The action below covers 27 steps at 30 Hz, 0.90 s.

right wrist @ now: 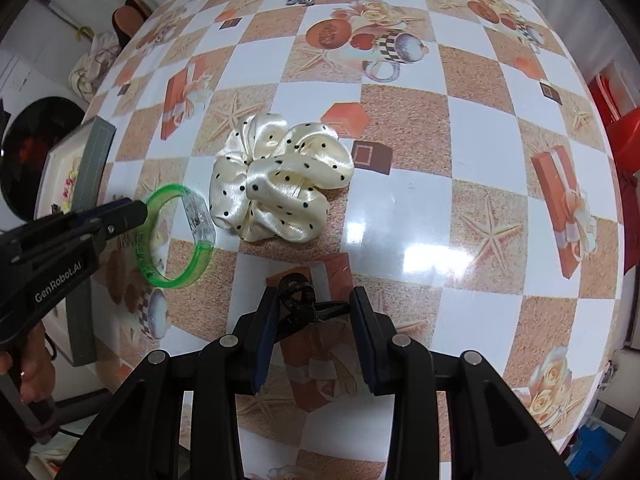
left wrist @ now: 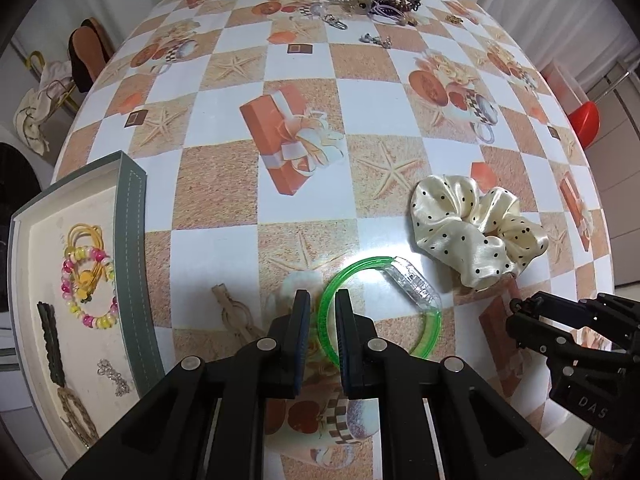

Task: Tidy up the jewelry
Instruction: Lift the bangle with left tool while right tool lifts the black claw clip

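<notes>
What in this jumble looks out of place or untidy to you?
Nothing looks damaged or spilled. The cream polka-dot satin scrunchie lies loose on the checkered tablecloth, away from the grey-rimmed jewelry tray, and a tangled heap of hair clips and chains sits at the table's far edge, unsorted.

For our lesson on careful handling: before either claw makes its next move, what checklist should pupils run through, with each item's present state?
1. Band of the translucent green plastic bangle sits between the left claw's fingers: ok.
2. Left claw clamped firmly on it: cannot tell.
3. Glossy black plastic hair clip lies between the right claw's fingers: ok.
4. Right claw actually gripping the clip: cannot tell.
5. Bare lining left in the grey-rimmed cream tray: ok.
</notes>
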Available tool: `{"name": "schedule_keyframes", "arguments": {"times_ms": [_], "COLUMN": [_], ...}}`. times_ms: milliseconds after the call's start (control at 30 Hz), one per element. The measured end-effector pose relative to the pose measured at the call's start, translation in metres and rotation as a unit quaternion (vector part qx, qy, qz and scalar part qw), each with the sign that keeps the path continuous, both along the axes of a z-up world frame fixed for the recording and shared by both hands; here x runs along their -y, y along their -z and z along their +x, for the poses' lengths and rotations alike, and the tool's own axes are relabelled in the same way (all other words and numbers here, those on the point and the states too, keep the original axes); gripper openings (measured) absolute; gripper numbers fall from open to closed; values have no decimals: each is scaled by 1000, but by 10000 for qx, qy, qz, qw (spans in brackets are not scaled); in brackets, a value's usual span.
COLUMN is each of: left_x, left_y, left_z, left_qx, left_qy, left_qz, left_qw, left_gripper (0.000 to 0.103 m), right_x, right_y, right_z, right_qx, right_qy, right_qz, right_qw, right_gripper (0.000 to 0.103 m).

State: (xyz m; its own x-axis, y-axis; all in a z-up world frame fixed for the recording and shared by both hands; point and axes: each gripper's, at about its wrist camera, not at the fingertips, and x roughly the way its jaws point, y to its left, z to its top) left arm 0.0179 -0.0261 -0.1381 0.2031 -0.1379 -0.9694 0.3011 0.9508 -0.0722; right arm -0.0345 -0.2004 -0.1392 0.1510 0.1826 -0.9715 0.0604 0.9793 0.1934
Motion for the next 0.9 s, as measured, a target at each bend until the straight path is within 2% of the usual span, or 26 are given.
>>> {"name": "schedule_keyframes", "arguments": {"times_ms": [133, 200, 233, 267, 300, 333, 367, 600, 667, 733, 767, 800, 833, 867, 900], "left_x": [-1, -2, -4, -5, -7, -9, -10, -2, 4, 12, 15, 18, 20, 20, 22], "left_y": [-1, -3, -3, -4, -7, -11, -16, 4, 12, 18, 20, 23, 24, 23, 23], "left_z": [-1, 2, 2, 2, 2, 0, -1, 12, 13, 13, 12, 12, 12, 13, 13], "left_qx": [42, -2, -57, -59, 40, 215, 382, 187, 59, 44, 46, 9, -39, -21, -37], "left_qy": [42, 36, 12, -2, -45, -95, -89, 317, 620, 903, 1001, 1098, 1161, 1173, 1215], "left_qz": [83, -39, -97, -135, -132, -72, -8, 402, 429, 510, 515, 515, 455, 400, 358], "left_qw": [9999, 10000, 9999, 9999, 9999, 9997, 9992, 9985, 9971, 9946, 9936, 9926, 9922, 9923, 9919], "left_gripper": [19, 21, 30, 68, 102, 103, 103, 101, 88, 84, 77, 64, 61, 54, 40], "right_x": [0, -5, -5, -4, -5, -7, -7, -3, -1, 0, 1, 1, 2, 2, 2], "right_y": [-5, -5, -5, -6, -6, -5, -5, -5, -6, -5, -5, -5, -5, -5, -5], "right_z": [-1, -2, -2, -2, -3, -3, -2, -1, -1, -1, -1, -1, -1, -1, -1], "right_qx": [20, 17, 18, 19, 18, 17, 20, 31, 30, 27, 25, 21, 19, 20, 21], "right_qy": [6, 9, 11, 17, 28, 38, 48, 116, 130, 141, 150, 155, 157, 158, 160], "right_qz": [-10, 1, 10, 18, 32, 45, 53, 85, 82, 81, 79, 79, 79, 78, 79], "right_qw": [10000, 10000, 10000, 10000, 10000, 10000, 10000, 9999, 9999, 9999, 9999, 9998, 9998, 9998, 9998], "right_gripper": [39, 39, 39, 39, 39, 39, 39, 39, 39, 39, 39, 39, 39, 39, 39]}}
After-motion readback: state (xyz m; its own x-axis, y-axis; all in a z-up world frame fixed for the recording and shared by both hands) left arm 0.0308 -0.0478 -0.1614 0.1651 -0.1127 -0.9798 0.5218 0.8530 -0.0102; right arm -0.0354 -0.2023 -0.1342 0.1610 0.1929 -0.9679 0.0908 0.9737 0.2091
